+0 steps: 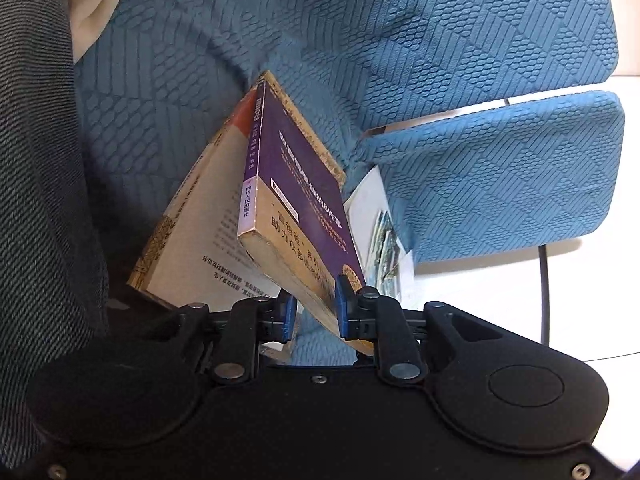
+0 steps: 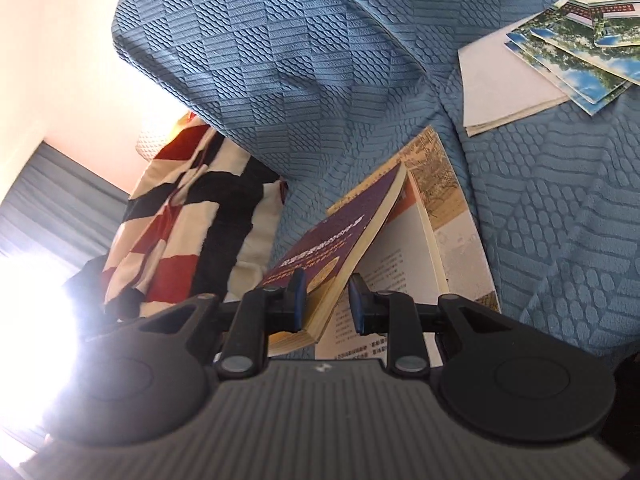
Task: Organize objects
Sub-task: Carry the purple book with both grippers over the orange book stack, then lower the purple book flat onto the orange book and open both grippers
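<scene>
Blue quilted fabric covers the sofa seat (image 1: 168,92) on which everything lies. 2 grippers hold 1 purple book (image 1: 304,200) between them, each at a near corner, so it hangs tilted above the seat. In the left wrist view the left gripper (image 1: 316,308) has its right pad on the purple cover, while its left pad (image 1: 289,318) stands apart from the book's page edge, so the jaws are not clamped. In the right wrist view the right gripper (image 2: 326,304) has its left pad against the cover and its right pad (image 2: 357,306) off the pages; whether it grips, I cannot tell. Under the purple book a larger tan book (image 2: 452,216) lies flat on the seat. Near the seat's far edge sit a white booklet (image 2: 500,80) and overlapping photo cards (image 2: 576,60). A red, black and cream cloth (image 2: 188,216) lies beside the blue cushion (image 2: 280,52).
</scene>
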The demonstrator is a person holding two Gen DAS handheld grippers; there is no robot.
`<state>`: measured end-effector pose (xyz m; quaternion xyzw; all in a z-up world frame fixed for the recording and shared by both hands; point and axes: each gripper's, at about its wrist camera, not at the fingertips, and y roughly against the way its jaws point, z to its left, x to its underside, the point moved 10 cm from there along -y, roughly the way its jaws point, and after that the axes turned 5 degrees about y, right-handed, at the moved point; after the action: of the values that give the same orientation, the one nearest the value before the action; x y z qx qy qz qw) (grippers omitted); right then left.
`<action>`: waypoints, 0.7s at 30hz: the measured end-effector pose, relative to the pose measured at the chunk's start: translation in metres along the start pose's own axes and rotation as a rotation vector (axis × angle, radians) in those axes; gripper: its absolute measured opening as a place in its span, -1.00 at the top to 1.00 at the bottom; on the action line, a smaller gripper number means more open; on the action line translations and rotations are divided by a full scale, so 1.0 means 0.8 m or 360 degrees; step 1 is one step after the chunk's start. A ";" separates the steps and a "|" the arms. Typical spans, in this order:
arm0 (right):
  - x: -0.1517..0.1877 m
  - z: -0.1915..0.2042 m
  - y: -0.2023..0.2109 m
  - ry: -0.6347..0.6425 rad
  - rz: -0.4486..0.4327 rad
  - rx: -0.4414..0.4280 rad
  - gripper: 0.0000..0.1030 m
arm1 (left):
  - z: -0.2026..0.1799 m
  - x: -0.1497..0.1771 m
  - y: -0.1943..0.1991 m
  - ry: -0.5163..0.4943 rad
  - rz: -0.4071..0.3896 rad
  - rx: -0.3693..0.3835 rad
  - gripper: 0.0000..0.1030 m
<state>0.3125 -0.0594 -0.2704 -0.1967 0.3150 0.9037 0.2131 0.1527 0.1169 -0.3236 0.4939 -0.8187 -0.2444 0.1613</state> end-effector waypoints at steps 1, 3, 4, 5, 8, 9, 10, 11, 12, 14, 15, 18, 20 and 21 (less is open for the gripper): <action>0.001 0.000 -0.001 -0.0003 0.0010 0.0017 0.49 | 0.001 0.003 -0.001 -0.0004 0.0000 -0.0012 0.64; 0.002 -0.002 -0.001 0.0001 0.0025 0.0050 0.49 | 0.004 0.008 -0.003 -0.0001 0.0014 -0.0031 0.63; 0.003 -0.003 -0.001 -0.0006 0.0032 0.0061 0.49 | 0.005 0.011 -0.003 -0.0002 0.0022 -0.0037 0.62; 0.004 -0.003 -0.002 -0.0016 0.0040 0.0064 0.49 | 0.006 0.013 -0.003 -0.0004 0.0029 -0.0046 0.60; 0.009 -0.006 -0.005 -0.0015 0.0114 0.0131 0.47 | 0.010 0.022 -0.002 -0.0035 0.0067 -0.0084 0.38; 0.012 -0.008 -0.006 0.0005 0.0155 0.0186 0.47 | 0.013 0.025 0.000 -0.0035 0.0085 -0.0106 0.32; 0.014 -0.010 -0.005 0.0034 0.0185 0.0237 0.47 | 0.017 0.029 0.003 -0.0038 0.0103 -0.0132 0.26; 0.013 -0.009 -0.002 0.0058 0.0193 0.0245 0.47 | 0.019 0.032 0.008 -0.0055 0.0110 -0.0142 0.28; 0.012 -0.009 0.003 0.0069 0.0193 0.0224 0.40 | 0.018 0.035 0.015 -0.0087 0.0109 -0.0135 0.25; 0.009 -0.009 0.010 0.0058 0.0198 0.0204 0.11 | 0.020 0.041 0.031 -0.0135 0.0104 -0.0157 0.12; 0.008 -0.011 0.013 0.0054 0.0197 0.0204 -0.03 | 0.020 0.042 0.037 -0.0152 0.0094 -0.0169 0.11; 0.008 -0.017 0.012 0.0108 0.0205 0.0260 -0.05 | 0.019 0.035 0.043 -0.0194 0.0056 -0.0220 0.09; 0.008 -0.018 0.007 0.0154 0.0199 0.0308 -0.05 | 0.015 0.026 0.040 -0.0253 0.0018 -0.0262 0.03; 0.008 -0.016 0.002 0.0174 0.0199 0.0310 -0.05 | 0.013 0.021 0.037 -0.0279 0.0004 -0.0298 0.02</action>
<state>0.3089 -0.0673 -0.2817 -0.2041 0.4241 0.8682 0.1570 0.1181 0.1157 -0.3156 0.4524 -0.8040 -0.3616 0.1348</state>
